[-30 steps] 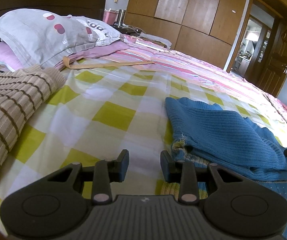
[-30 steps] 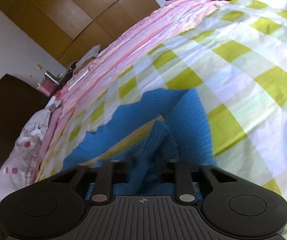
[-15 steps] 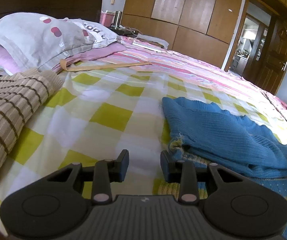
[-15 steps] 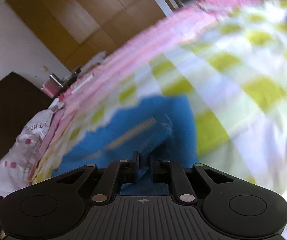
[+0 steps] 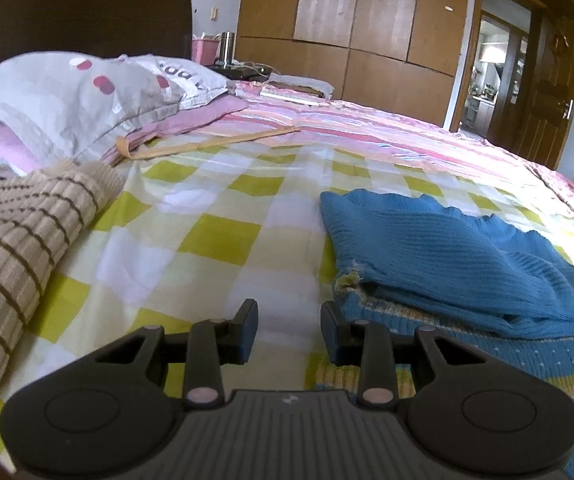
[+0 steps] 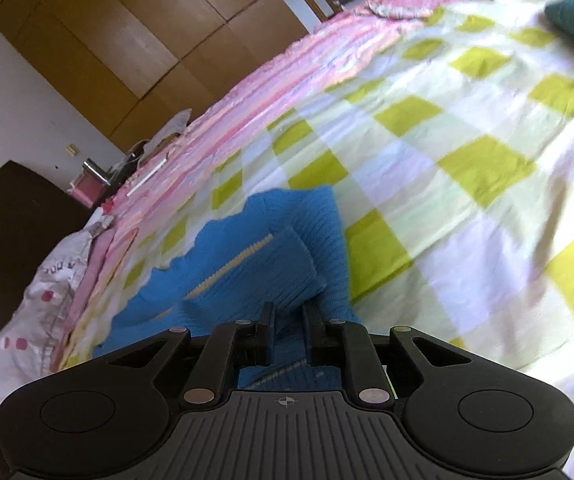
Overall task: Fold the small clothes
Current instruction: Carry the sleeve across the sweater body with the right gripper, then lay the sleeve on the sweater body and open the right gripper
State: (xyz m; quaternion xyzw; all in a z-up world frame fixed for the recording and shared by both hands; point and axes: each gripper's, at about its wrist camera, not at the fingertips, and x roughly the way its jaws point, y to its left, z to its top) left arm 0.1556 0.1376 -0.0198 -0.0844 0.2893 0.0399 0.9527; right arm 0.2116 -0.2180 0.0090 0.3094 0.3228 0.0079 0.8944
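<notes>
Since a second ago my right tool (image 6: 289, 330) has carried a fold of the blue knit sweater (image 5: 447, 256) over onto the garment's own body, and its jaws are now opening with the fabric still lying between them; they look to be easing off rather than biting. A second ago that fold stood bunched up between the fingers; now it lies flatter, with the yellow trim line running away from the tool toward the headboard end of the bed (image 5: 215, 240). My left tool (image 5: 289, 330) has hardly shifted: its jaws stand apart with nothing between them, poised over the checked sheet just at the sweater's near left corner.

What the coming move turns on, as I judge it: the sweater lies to the right of the left tool, its hem edge touching or just beside that tool's right finger, and directly under and ahead of the right tool. Its long axis runs across the bed, from the left tool's side toward the right tool's. Each hand sits at its own end, so the left is nearer the loose yellowish corner. Well apart at the left edge lies a brown striped garment (image 5: 19, 240), untouched, below the pillows (image 5: 75, 96).
</notes>
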